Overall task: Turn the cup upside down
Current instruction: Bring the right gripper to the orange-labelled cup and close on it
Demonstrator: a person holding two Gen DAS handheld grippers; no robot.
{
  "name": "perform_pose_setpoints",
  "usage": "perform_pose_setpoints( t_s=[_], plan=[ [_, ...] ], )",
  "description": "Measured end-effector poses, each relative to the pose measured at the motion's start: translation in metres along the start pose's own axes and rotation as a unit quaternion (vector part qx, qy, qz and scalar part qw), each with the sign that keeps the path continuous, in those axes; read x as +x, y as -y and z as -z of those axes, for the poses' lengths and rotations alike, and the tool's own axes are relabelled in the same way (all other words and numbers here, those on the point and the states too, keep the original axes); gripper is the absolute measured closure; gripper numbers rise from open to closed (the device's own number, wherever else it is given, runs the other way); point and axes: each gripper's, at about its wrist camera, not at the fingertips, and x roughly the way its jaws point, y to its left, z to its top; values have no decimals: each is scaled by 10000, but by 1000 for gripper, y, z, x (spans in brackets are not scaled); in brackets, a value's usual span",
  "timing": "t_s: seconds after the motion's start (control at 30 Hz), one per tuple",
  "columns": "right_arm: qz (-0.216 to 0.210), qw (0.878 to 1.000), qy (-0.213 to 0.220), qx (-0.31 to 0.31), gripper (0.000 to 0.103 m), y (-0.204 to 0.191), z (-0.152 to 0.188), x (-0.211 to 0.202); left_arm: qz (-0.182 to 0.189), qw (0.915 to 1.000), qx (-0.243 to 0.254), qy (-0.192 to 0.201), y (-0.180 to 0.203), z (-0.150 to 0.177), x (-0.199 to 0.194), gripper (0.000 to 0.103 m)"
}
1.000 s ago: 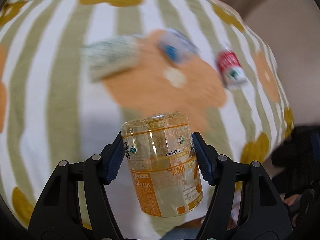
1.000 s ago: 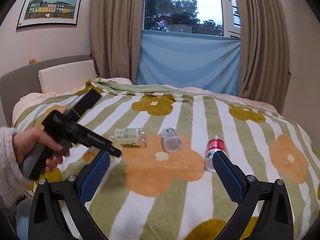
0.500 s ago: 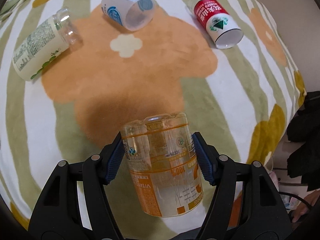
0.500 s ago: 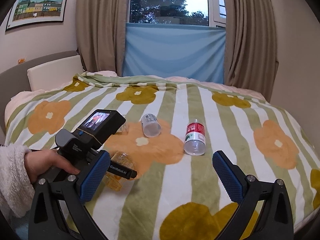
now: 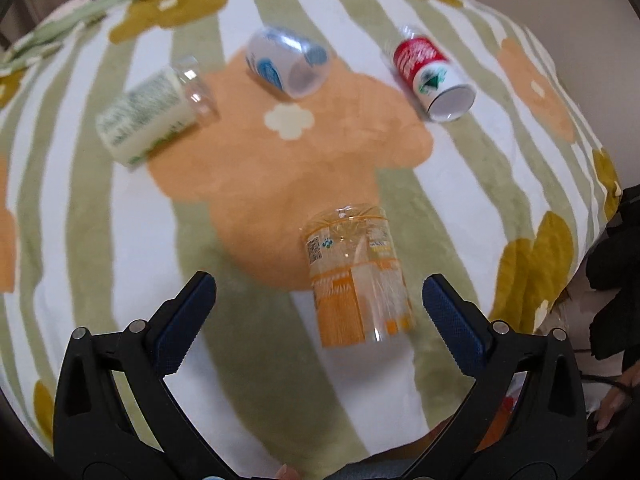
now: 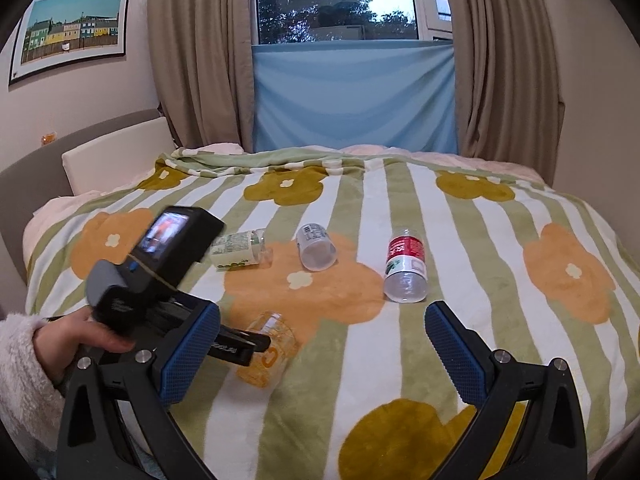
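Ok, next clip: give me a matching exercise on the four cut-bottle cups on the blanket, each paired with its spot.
Cups:
1. orange cup
2. red cup
3. blue cup
4. green cup

Spots:
A. lying at far right
B. lying at far left
C. closed end up, nearest the open left gripper
D. lying in the middle of the far row

Pairs: 1-C, 2-A, 3-D, 4-B

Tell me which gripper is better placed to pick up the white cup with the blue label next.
Probably the left gripper: it is open and faces the lying white cup with the blue label. The right gripper, also open, sits farther back.
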Motion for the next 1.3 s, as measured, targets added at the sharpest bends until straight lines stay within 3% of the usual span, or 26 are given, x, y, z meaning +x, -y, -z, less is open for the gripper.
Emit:
perform_pose_setpoints(
  t_s=[0.23,0.4,0.5,0.63,0.73,0.83,0.97,1.03,1.1,1.3],
  plan=[
    [-759,9948,-613,298,1,13,-27,16,-98,9972,-145,724,-6,25,-64,0],
    [-1240,9834,-1255,424,1,13,-54,38,-162,9947,-332,957,-16,50,-92,0],
    [-1612,9668,-1882,632,1,10,-63,64,-160,9939,-432,1005,-22,63,-99,0],
    [-1880,9299,-2948,1139,0,4,-59,115,-133,9927,-535,1069,-29,76,-105,0],
    [-1833,8989,-3709,1440,1,0,-42,155,-113,9924,-531,1108,-35,85,-108,0],
    [-1609,8816,-4197,1438,1,-8,-25,184,-32,9931,-459,1075,-39,89,-106,0],
    [-1369,8658,-4573,1499,9,-8,-10,213,3,9937,-371,1055,-43,94,-100,0],
    [-1319,8565,-4736,1575,21,-7,-3,224,3,9937,-343,1067,-44,96,-99,0],
    [-1288,8473,-4881,1651,25,-5,3,233,44,9937,-339,1067,-47,96,-98,0],
    [-1168,8332,-5104,1777,26,-3,14,254,210,9932,-431,1058,-54,96,-94,0]
  ],
)
